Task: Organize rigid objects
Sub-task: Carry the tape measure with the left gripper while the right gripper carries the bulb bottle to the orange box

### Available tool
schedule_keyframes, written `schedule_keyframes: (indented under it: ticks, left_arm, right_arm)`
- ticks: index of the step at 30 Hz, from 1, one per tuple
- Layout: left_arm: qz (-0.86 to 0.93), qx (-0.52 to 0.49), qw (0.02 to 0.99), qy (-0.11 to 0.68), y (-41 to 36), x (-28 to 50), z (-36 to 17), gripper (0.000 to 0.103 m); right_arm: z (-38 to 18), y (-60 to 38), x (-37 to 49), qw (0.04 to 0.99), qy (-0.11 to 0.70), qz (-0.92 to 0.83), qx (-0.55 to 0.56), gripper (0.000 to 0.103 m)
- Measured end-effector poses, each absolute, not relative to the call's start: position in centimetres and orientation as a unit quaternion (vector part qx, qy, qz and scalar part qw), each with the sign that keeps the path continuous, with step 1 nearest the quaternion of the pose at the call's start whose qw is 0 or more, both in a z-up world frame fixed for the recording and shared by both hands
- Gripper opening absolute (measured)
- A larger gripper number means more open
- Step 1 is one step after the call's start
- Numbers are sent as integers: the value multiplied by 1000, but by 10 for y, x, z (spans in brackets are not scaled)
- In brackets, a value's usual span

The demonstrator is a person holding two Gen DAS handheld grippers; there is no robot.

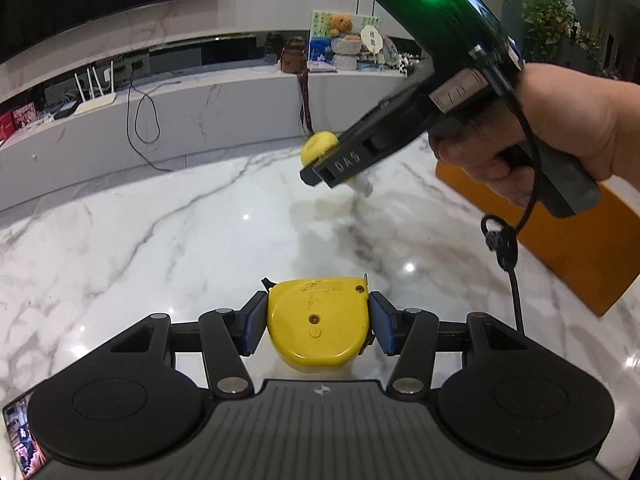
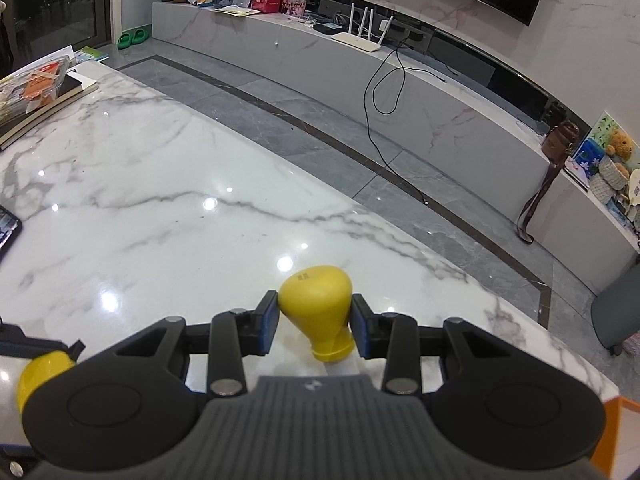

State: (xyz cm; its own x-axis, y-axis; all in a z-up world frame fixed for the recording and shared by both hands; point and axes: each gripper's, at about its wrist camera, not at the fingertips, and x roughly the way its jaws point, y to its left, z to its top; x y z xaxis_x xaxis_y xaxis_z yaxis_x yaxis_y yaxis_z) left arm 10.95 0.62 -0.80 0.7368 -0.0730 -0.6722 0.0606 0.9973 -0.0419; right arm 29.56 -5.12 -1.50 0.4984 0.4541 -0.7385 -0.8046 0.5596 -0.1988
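My left gripper (image 1: 318,322) is shut on a yellow tape measure (image 1: 318,328), held just above the white marble table (image 1: 160,248). My right gripper (image 2: 314,320) is shut on a yellow bulb-shaped object (image 2: 318,308) with its narrow neck toward me. In the left wrist view the right gripper (image 1: 340,164) is in the air ahead and to the right, carrying that yellow object (image 1: 318,146), whose white end pokes out below. The tape measure also shows at the lower left of the right wrist view (image 2: 40,376).
An orange box (image 1: 560,248) stands on the table at the right, below the right hand. Books and packets (image 2: 36,88) lie at the table's far left, a phone (image 2: 8,228) at its left edge. Beyond the table are grey floor and a low marble cabinet (image 2: 360,80).
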Motion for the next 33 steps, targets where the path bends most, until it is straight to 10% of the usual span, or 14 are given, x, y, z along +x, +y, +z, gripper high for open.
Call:
schedule_keyframes:
  ticks: [33]
  left_arm:
    - [-97,4,948,302,-95,106,48,61]
  right_arm:
    - [81,-236,205,900,305,270,-157,38]
